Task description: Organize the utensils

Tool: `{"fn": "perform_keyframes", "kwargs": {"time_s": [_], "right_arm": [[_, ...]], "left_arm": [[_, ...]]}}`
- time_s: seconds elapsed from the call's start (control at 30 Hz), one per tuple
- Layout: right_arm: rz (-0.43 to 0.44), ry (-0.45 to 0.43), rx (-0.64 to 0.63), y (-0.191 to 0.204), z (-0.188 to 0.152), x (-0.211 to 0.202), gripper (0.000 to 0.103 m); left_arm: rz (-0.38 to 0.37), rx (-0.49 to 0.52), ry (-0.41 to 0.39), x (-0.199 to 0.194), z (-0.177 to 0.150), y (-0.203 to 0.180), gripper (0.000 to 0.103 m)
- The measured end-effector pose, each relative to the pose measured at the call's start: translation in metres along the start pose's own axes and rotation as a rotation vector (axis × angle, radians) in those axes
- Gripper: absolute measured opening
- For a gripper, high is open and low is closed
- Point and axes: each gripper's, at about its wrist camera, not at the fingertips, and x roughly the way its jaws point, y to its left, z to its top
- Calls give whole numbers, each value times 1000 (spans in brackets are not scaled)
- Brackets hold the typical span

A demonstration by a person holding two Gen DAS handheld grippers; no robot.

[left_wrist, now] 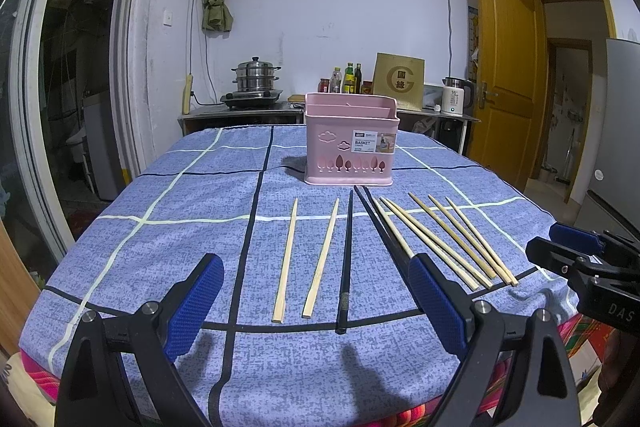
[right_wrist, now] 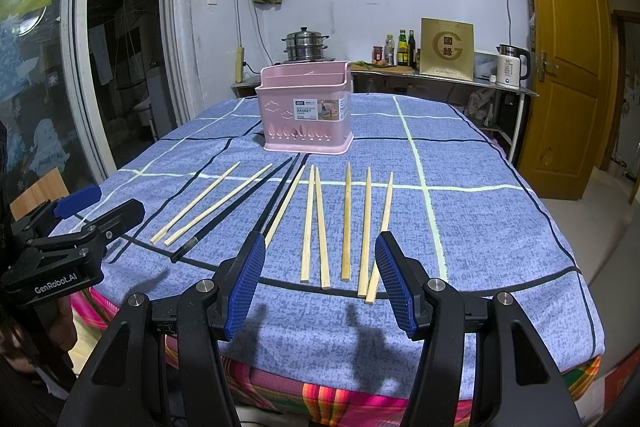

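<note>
Both grippers hover wide apart in the jaws and empty at the near edge of the table: the left gripper (left_wrist: 316, 301) faces two pale chopsticks and a black one, and the right gripper (right_wrist: 320, 281) faces the bamboo chopsticks (right_wrist: 347, 223). These lie side by side on the blue checked tablecloth (left_wrist: 168, 227), probably so each can be picked singly. Beyond them the pink basket (right_wrist: 306, 115) stands upright, apparently empty, labelled "BASKET". Left gripper's body reads "GenRobot.AI".
</note>
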Motion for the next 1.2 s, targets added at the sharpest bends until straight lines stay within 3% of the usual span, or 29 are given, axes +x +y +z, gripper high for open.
{"fn": "perform_keyframes", "kwargs": {"time_s": [0.63, 1.0, 1.13, 1.2], "right_arm": [[3, 10, -4, 1, 3, 6, 58], [20, 63, -9, -9, 20, 38, 58], [34, 101, -3, -18, 29, 55, 58], [32, 120, -7, -23, 34, 64, 58]], "left_arm": [[-11, -4, 30, 7, 1, 0, 94], [-30, 49, 132, 54, 20, 7, 94], [-25, 53, 172, 77, 32, 13, 90], [-57, 58, 203, 90, 38, 15, 90]]}}
